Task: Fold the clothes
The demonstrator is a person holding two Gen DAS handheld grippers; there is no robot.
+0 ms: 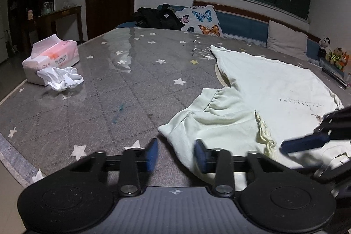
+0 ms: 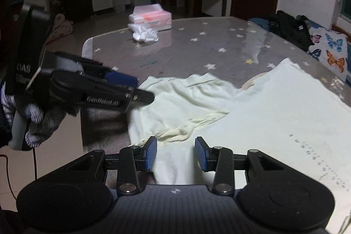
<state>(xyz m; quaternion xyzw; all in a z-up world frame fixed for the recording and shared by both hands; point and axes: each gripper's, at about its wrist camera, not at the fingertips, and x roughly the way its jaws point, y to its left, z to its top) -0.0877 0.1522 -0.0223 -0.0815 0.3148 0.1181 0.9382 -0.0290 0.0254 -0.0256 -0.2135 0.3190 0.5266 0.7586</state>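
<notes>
Garment: pale green garment (image 1: 252, 89) is lying spread on the star-patterned worktop (image 1: 131, 84), well apart from the tissue pack (image 1: 51, 58), with a puffed sleeve (image 1: 210, 106) pointing toward that pack.
Left tongs: your left tongs (image 1: 176, 155) are standing wide apart and holding nothing; one blue pad is hanging over bare worktop, the other over the sleeve's hem, on the side of the garment nearer the tissue pack.
Right tongs: your right tongs (image 2: 176, 154) are also gaping wide and empty, hovering low over the garment's frilled edge (image 2: 188, 128), farther from the tissue pack than the left pair.
Tissue: a crumpled tissue (image 1: 61, 79) is lying just beside the tissue pack, on its garment side.
</notes>
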